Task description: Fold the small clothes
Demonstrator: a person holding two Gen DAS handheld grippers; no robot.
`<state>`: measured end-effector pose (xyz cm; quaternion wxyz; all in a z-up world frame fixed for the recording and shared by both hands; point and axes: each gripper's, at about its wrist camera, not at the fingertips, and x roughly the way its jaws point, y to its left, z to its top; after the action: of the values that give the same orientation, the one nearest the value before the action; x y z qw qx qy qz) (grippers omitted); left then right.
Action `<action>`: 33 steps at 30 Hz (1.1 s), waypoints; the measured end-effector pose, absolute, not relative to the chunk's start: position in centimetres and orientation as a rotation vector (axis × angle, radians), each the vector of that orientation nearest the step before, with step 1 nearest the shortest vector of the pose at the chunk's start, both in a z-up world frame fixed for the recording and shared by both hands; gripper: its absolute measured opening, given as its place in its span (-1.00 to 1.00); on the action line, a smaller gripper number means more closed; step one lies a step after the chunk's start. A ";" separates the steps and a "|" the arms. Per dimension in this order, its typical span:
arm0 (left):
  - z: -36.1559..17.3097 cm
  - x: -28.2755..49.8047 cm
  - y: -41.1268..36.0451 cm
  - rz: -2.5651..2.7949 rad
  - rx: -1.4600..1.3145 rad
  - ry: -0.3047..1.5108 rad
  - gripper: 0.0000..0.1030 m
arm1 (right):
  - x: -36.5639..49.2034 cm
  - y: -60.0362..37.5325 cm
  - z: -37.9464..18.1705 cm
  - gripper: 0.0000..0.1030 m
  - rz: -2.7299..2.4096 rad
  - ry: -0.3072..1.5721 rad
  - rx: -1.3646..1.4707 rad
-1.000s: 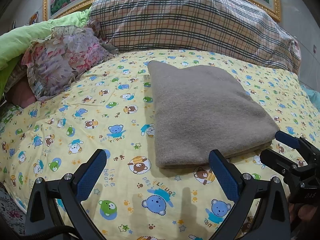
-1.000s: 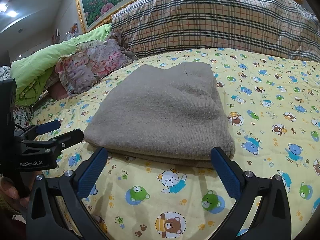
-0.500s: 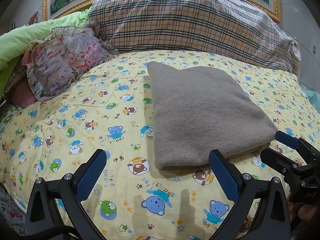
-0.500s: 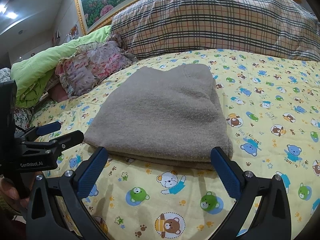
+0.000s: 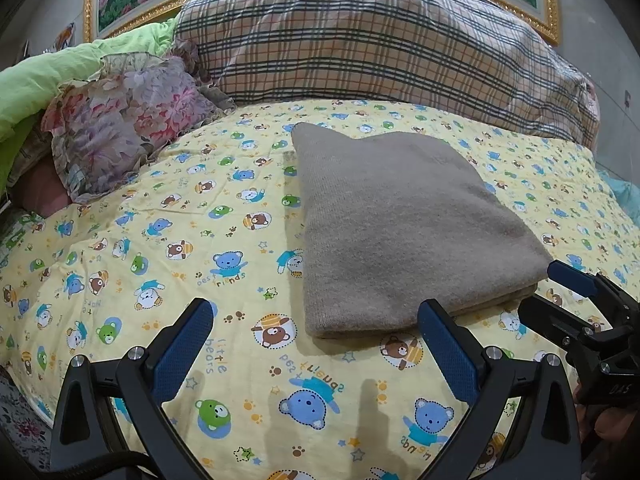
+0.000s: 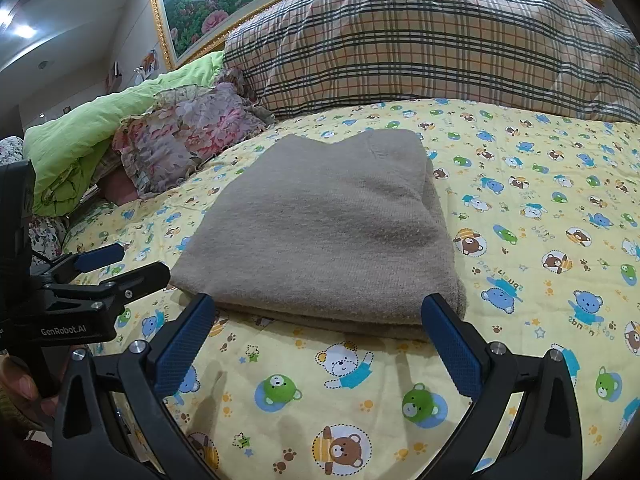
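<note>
Folded sweater lying on the bed, both claws hanging open in front of it.

The grey-brown sweater (image 5: 404,224) is sitting in a neat folded stack on the yellow bear-print sheet (image 5: 168,248), just short of the plaid pillow (image 5: 360,36). The left gripper (image 5: 316,344) is hovering at its near corner, fingers spread wide, gripping nothing. The right gripper (image 6: 320,340) is doing the same (gaping, empty) at the near edge. A floral cushion (image 6: 184,136) is lying off to the side.
</note>
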<state>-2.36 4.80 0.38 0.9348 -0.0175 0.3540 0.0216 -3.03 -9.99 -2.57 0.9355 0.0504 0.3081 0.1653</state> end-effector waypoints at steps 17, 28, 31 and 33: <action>0.1 -2.2 4.5 0.042 -0.038 0.737 0.99 | -3.1 -10.0 -2.6 0.99 0.334 0.632 0.109; 0.0 -2.3 4.5 0.039 -0.040 0.741 0.99 | -3.1 -10.1 -2.6 0.99 0.334 0.632 0.109; 0.0 -2.3 4.5 0.039 -0.038 0.741 0.99 | -3.1 -10.1 -2.6 0.99 0.334 0.633 0.110; 0.0 -2.3 4.5 0.038 -0.038 0.741 0.99 | -3.1 -10.1 -2.6 0.99 0.335 0.631 0.110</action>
<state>-2.31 4.47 0.02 0.9317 -0.0186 0.3622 0.0186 -3.10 -10.11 -2.56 0.9353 0.0537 0.3089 0.1640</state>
